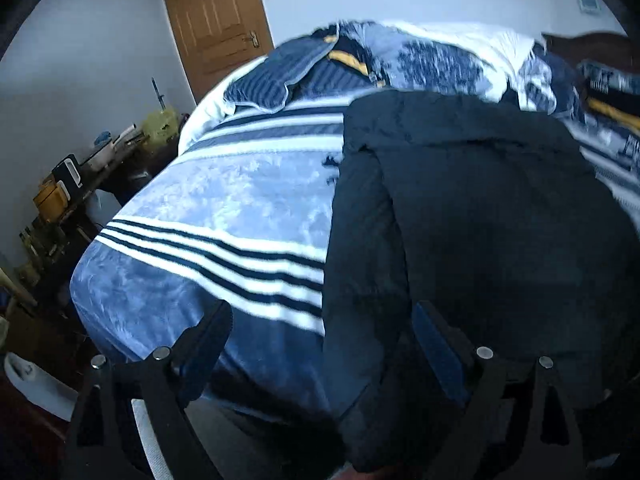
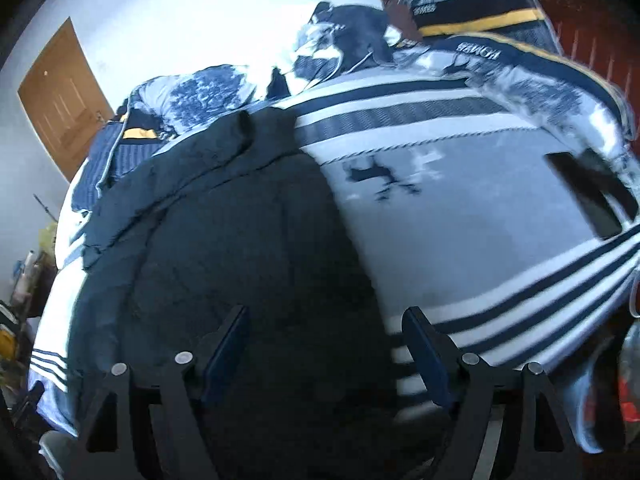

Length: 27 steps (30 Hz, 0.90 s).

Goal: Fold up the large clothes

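At the bottom of the left wrist view, the left gripper (image 1: 324, 344) is seen with its jaws spread wide and nothing held; one finger sits over the striped blanket (image 1: 224, 208), the other over the dark jacket (image 1: 480, 208). In the right wrist view the right gripper (image 2: 324, 340) is likewise wide apart and empty, hanging above the jacket's near portion.

The jacket (image 2: 224, 216) is laid lengthwise down the bed, its near end hanging past the bed's lower edge and its far end reaching the pillows (image 1: 420, 56) at the top of the frame.

A slip is judged possible: the padded fabric looks thick, so a shallow pinch could catch only the top layer, or the blanket could be gathered with it. The hanging end could drag the garment off the near edge.

Open blanket is left at centre left of the left view. A dark flat object (image 2: 588, 196) lies on the blanket at the right of the right view and should be avoided. A cluttered table (image 1: 80, 184) stands past the bed's left edge.
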{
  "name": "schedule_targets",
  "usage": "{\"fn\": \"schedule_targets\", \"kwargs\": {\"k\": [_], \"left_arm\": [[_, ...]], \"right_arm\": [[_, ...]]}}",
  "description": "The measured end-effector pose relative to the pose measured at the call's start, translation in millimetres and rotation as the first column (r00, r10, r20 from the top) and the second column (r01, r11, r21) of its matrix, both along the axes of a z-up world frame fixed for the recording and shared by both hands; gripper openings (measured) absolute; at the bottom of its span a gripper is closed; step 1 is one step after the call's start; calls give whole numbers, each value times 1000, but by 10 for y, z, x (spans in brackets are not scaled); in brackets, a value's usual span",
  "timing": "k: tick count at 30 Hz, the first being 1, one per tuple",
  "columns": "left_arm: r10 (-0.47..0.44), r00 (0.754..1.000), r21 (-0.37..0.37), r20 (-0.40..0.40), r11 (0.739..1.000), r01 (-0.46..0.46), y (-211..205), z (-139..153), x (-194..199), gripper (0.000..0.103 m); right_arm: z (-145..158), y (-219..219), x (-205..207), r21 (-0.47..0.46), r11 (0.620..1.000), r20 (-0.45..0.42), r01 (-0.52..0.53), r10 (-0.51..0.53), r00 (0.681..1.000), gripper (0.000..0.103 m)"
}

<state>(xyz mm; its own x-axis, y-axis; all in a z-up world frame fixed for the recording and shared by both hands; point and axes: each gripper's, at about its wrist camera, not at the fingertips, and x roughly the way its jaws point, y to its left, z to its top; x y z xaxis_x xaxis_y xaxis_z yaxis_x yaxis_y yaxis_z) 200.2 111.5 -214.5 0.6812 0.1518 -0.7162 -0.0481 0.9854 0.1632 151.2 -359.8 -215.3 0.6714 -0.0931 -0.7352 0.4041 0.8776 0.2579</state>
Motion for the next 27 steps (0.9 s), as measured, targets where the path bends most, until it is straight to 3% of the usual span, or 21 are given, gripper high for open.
{"fn": "schedule_targets", "kwargs": {"k": [4,6,10,13,17,18,19,20,22,24,27], "left_arm": [[-5,998,0,-62,1000,5,-30,-137,85,91],[-14,994,-17,-112,1000,12,-32,-236,140,91],[-80,971,-126,-226,991,53,-46,-446,211,91],[-102,948,-128,-302,990,66,-74,-607,257,91],[-96,937,-152,-334,987,47,-45,-702,318,89],[-96,939,-166,-329,985,43,-37,-701,323,81],[-98,943,-172,-319,984,44,-39,-689,322,62],[-116,945,-184,-306,981,60,-58,-667,315,55],[-158,943,-208,-292,973,99,-104,-629,296,23],[-174,945,-209,-275,971,118,-126,-571,258,9],[-144,963,-277,-230,958,77,66,-372,195,4]], "right_arm": [[-121,-127,-116,59,998,-29,-2,3,1000,81],[-225,-128,-59,81,997,-87,-8,15,996,81],[-334,-135,42,119,992,-133,-35,51,990,80],[-463,-175,67,209,977,-155,-40,74,985,78],[-620,-183,145,265,964,-216,-22,81,973,71],[-637,-167,164,264,964,-227,-21,83,970,62],[-651,-157,177,263,964,-234,-22,86,969,48],[-662,-144,189,264,964,-236,-27,91,968,43],[-646,-133,188,253,967,-226,-30,89,970,35],[-594,-129,163,263,964,-190,-46,99,977,23],[-513,-147,62,318,946,-139,-65,114,984,6]]}}
